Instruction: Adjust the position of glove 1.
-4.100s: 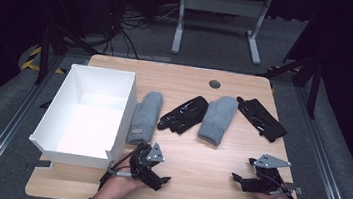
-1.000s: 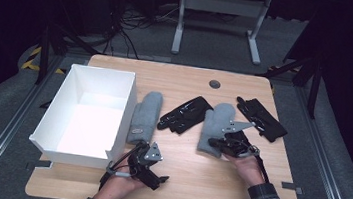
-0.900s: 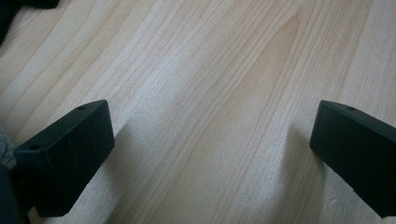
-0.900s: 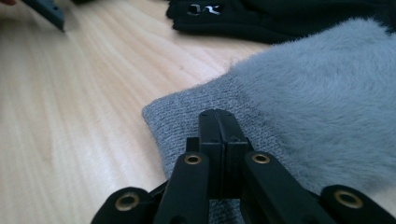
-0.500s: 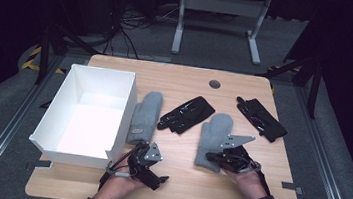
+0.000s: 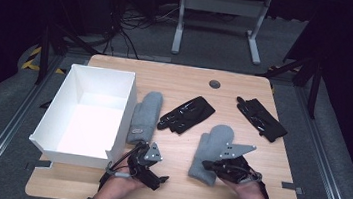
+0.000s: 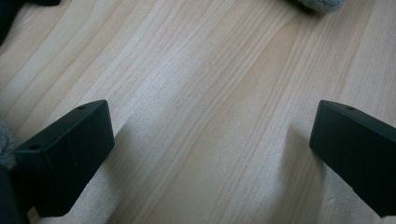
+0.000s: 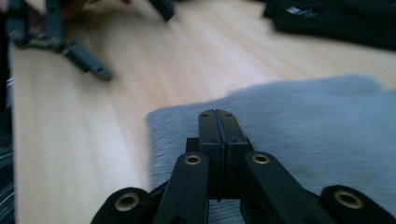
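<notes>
Two grey mittens and two black gloves lie on the wooden table (image 6: 176, 82). My right gripper (image 6: 208, 165) is shut on the near edge of the right grey mitten (image 6: 213, 146). In the right gripper view its jaws (image 8: 217, 119) are pressed together over the mitten's grey fabric (image 8: 308, 126). The other grey mitten (image 6: 145, 115) lies beside the white box (image 6: 129, 105). My left gripper (image 6: 158, 179) rests near the front edge of the table and is open. Between its fingers (image 7: 210, 154) there is bare wood.
One black glove (image 6: 186, 114) lies mid-table, the other (image 6: 261, 119) at the right rear. The white box is open-topped and stands at the left. A dark round grommet (image 6: 214, 83) is set in the table's far side. The left gripper (image 8: 79, 56) shows blurred in the right gripper view.
My right gripper went from the front right to the right grey mitten, shut on it and has pulled it toward the front edge. The left gripper has stayed put.
</notes>
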